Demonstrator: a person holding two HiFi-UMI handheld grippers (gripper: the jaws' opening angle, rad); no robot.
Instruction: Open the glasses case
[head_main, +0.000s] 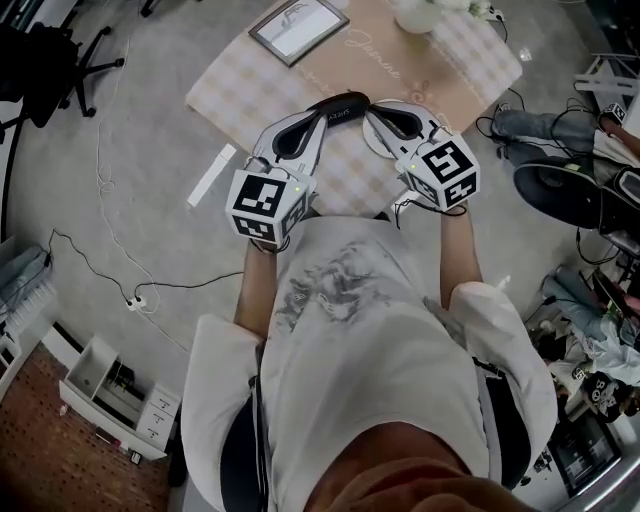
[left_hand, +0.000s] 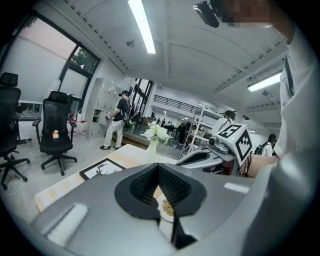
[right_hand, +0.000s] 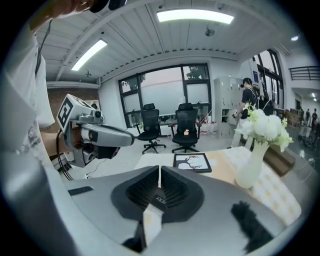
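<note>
A black glasses case (head_main: 342, 106) lies on the checked tablecloth (head_main: 240, 75), close to the near edge. Both grippers hang just above it with their tips close together. My left gripper (head_main: 322, 118) reaches it from the left with its jaws shut and nothing between them (left_hand: 158, 167). My right gripper (head_main: 372, 112) comes from the right, also shut and empty (right_hand: 159, 170). In the right gripper view a black strip of the case (right_hand: 158, 199) with white print shows below the jaws. I cannot tell whether either gripper touches the case.
A framed deer picture (head_main: 297, 28) lies at the table's far left. A white vase of flowers (head_main: 418, 15) stands at the far edge. Black office chairs (right_hand: 185, 127) and floor cables (head_main: 110, 270) surround the table. A person (left_hand: 117, 122) stands far back.
</note>
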